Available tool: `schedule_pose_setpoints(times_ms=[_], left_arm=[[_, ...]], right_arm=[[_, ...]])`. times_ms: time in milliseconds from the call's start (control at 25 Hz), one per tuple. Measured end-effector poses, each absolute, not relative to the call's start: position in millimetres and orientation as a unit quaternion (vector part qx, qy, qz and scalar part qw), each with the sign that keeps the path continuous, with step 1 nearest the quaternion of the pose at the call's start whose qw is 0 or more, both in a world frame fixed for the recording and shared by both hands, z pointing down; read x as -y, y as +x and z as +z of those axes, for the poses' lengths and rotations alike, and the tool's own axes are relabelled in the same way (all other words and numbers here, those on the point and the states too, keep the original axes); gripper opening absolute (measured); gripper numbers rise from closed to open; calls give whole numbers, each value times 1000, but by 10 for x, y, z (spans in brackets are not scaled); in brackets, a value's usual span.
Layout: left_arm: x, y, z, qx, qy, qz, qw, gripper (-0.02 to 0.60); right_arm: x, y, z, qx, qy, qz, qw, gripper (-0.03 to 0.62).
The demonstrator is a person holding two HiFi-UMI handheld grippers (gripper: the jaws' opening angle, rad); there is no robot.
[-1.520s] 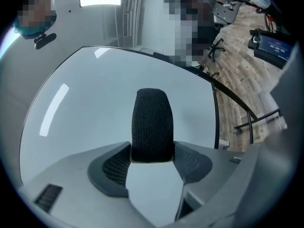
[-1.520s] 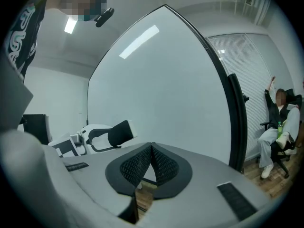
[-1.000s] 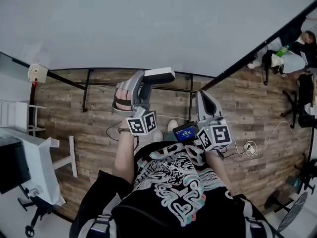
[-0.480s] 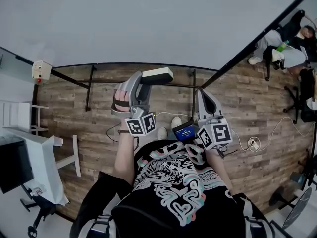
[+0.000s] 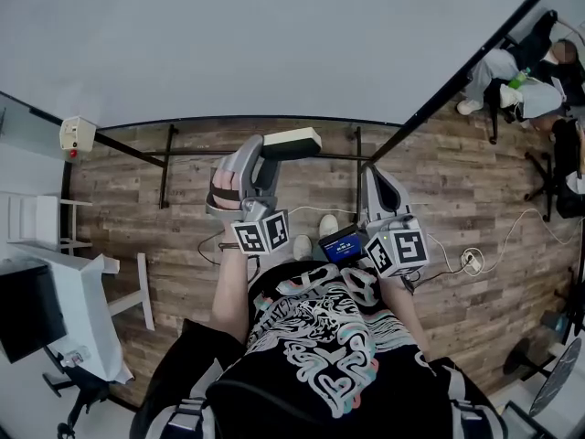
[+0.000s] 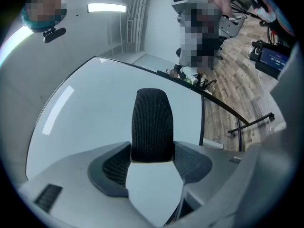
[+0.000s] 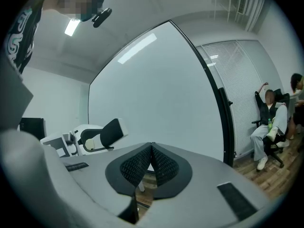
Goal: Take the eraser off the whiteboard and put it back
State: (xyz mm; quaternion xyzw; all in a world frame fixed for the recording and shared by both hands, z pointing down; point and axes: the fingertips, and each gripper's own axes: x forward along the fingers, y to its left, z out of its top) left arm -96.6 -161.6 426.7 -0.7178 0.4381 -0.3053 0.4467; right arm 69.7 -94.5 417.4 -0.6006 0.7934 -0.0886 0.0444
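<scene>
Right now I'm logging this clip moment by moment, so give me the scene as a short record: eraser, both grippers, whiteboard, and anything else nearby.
eraser: clamped in the left gripper, its dark felt face showing in the left gripper view
left gripper: jaws closed on the eraser, pointing at the board
right gripper: jaws together, nothing between them
whiteboard: dark-framed, directly ahead of the person
eraser touching board: cannot tell
surroundings: wooden floor; seated person at the far right
</scene>
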Motion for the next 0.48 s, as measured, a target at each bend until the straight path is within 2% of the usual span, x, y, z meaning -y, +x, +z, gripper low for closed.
schedule_pose_setpoints(times_ms=[480], left_arm=[[1723,-785,4152,-430,-723,-292,455,278]], right_arm=[[989,841,4094,-787,-610,-77,55,23]])
